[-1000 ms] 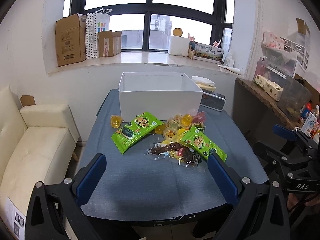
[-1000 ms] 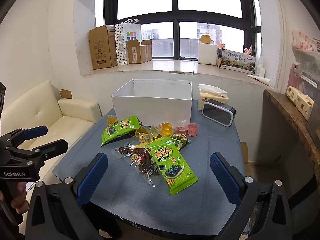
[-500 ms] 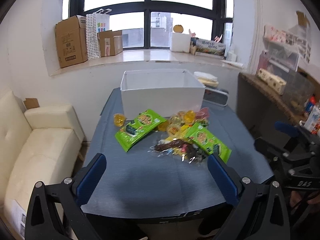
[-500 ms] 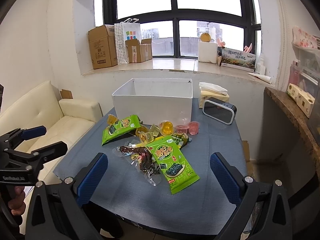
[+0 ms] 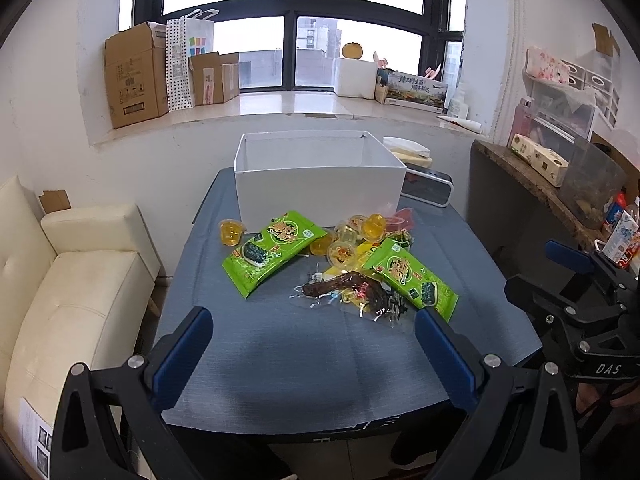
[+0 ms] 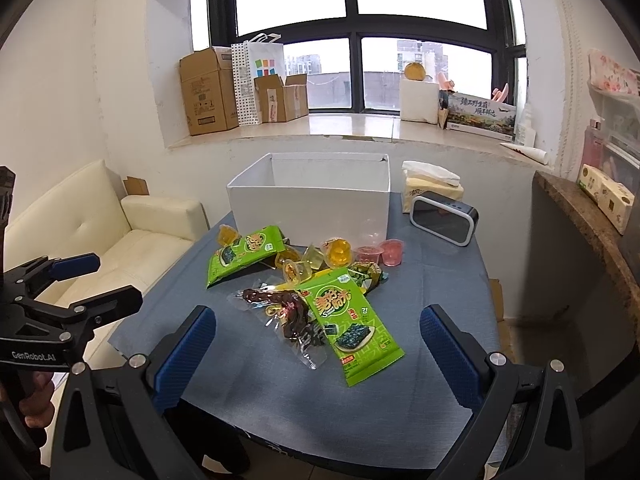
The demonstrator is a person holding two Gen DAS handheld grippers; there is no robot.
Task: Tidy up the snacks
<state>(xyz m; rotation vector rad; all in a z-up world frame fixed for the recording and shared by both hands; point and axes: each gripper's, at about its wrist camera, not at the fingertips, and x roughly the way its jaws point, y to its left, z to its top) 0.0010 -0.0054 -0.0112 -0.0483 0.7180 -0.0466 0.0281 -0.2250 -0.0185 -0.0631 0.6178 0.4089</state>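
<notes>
A heap of snacks lies mid-table in front of an open white box [image 5: 320,184] [image 6: 310,204]. It holds two green seaweed packs [image 5: 272,252] [image 5: 412,278] [image 6: 350,324] [image 6: 244,254], a clear pack of dark meat [image 5: 352,290] [image 6: 284,310], several yellow jelly cups [image 5: 231,233] [image 6: 338,252] and two pink ones [image 6: 380,252]. My left gripper [image 5: 314,346] hangs open over the table's near edge, nothing between its fingers. My right gripper [image 6: 318,346] is open too, short of the snacks. Each gripper shows at the side of the other's view.
The blue-grey table [image 5: 280,360] has a small speaker [image 6: 444,220] and a tissue pack [image 6: 430,182] at its back right. A cream sofa [image 5: 76,280] stands left, a brown counter [image 6: 588,216] right, cardboard boxes [image 6: 206,92] on the windowsill behind.
Both views have shifted slightly: the left gripper drifted and tilted a little, so the snacks sit more central. No snack has moved; both grippers stay open.
</notes>
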